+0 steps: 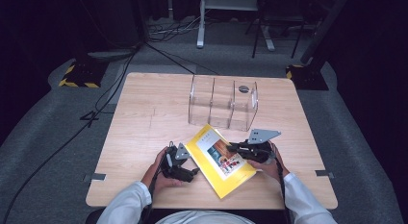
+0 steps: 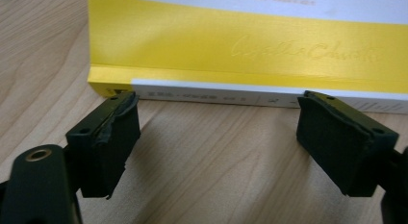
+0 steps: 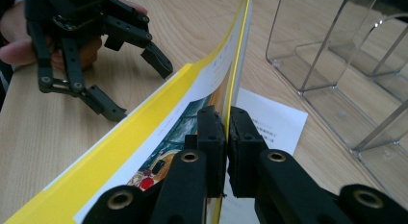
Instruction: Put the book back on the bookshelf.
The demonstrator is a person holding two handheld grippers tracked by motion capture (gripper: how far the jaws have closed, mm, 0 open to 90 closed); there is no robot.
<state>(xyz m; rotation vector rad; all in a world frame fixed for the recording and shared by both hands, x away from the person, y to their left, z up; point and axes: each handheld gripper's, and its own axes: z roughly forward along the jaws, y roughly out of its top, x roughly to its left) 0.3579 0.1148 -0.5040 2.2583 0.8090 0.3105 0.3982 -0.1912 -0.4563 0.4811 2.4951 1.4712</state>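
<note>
We see clear divider box (image 1: 223,106) far of yellow book (image 1: 220,160); right gripper (image 3: 226,137) pinches cover, left gripper (image 2: 216,132) jaws wide at spine.

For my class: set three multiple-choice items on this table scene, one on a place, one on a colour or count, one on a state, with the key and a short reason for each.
1. Where does the clear organiser stand relative to the book?
A. Farther up the table, beyond the book
B. Under the book
C. At the person's edge, beside the left hand

2. What colour is most of the book's cover?
A. Red
B. Yellow
C. Green

3. How does the right gripper stand?
A. Wide open above the table
B. Shut on the organiser's wall
C. Shut on the book's cover

Key: 1 A, the high view shows the organiser beyond the book's far corner. 2 B, yellow borders frame the picture. 3 C, the right gripper view shows both pads pressing the lifted cover between them.
</note>
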